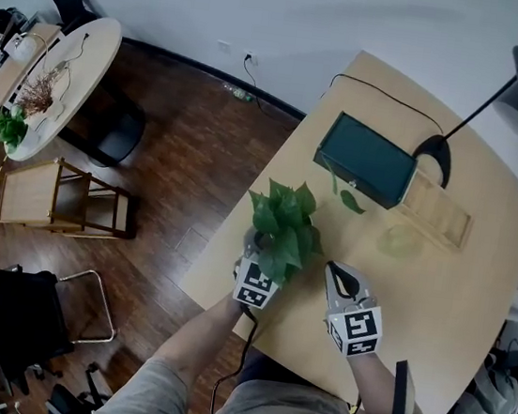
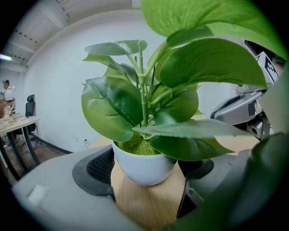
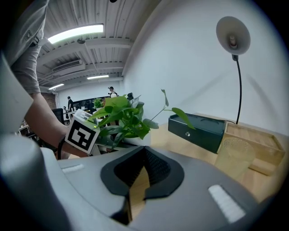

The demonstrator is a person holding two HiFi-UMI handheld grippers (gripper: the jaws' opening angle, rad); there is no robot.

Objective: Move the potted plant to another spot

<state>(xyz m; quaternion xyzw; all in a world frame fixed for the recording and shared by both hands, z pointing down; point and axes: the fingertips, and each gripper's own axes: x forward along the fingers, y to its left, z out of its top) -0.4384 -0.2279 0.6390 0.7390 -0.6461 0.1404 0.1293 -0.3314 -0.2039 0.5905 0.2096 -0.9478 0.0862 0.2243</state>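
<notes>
The potted plant [image 1: 282,225] has broad green leaves and a small white pot [image 2: 143,166]. It stands on the light wooden table [image 1: 436,300] near its left front edge. My left gripper [image 1: 265,255] reaches in from the front, and in the left gripper view [image 2: 144,175] its dark pads [image 2: 97,168] press against both sides of the pot. My right gripper [image 1: 343,281] hovers just right of the plant, shut and empty, with its tips [image 3: 144,152] meeting. In the right gripper view the plant [image 3: 121,118] is ahead on the left.
Behind the plant are a dark green box [image 1: 365,160], a shallow wooden tray [image 1: 436,211], a clear glass [image 1: 398,240] and a black desk lamp [image 1: 451,153]. On the floor to the left stand a round table [image 1: 89,56], a wooden cart [image 1: 52,195] and a chair [image 1: 32,313].
</notes>
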